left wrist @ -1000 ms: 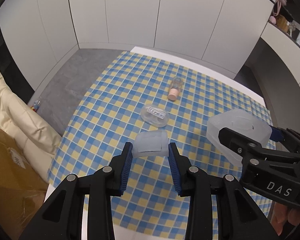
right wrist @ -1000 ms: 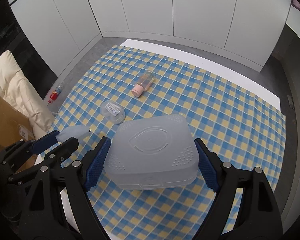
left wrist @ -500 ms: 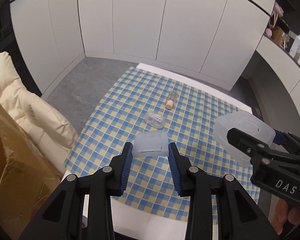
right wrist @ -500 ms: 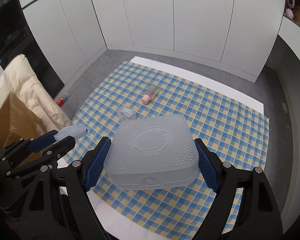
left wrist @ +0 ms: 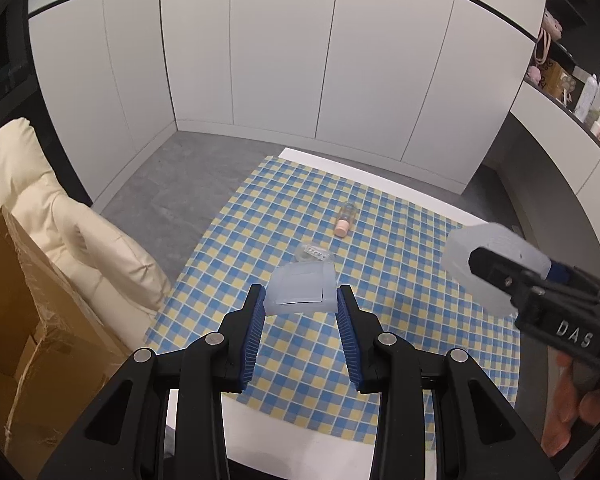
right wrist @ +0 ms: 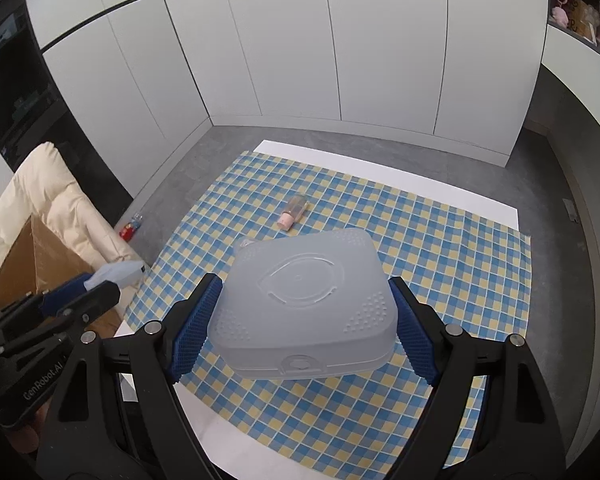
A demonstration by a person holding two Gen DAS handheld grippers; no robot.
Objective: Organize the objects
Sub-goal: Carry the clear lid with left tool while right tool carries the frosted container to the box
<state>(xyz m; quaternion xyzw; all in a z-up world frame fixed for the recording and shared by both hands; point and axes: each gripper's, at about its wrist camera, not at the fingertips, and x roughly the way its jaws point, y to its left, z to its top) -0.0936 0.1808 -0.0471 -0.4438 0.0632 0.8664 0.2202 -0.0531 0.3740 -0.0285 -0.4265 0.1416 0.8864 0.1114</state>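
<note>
My left gripper [left wrist: 300, 300] is shut on a small frosted plastic box [left wrist: 302, 289] and holds it high above the checked tablecloth [left wrist: 400, 288]. My right gripper [right wrist: 304, 312] is shut on a large frosted square case [right wrist: 304, 304], also high in the air; the case also shows in the left wrist view [left wrist: 496, 264]. A small bottle with a pink cap [left wrist: 346, 220] lies on the cloth. A clear round lidded container [left wrist: 314, 253] lies nearer to me. The small box shows at the left in the right wrist view [right wrist: 118, 273].
A cream cushion [left wrist: 52, 216] and a cardboard box [left wrist: 24, 312] stand left of the table. White cabinets [left wrist: 300, 60] line the far wall. A small red item [right wrist: 130, 230] lies on the grey floor. Shelves with items [left wrist: 572, 84] are at the right.
Both grippers have risen and pulled back from the table with their boxes still held. The table looks smaller and farther away. The cushion and cardboard box have come into view.
</note>
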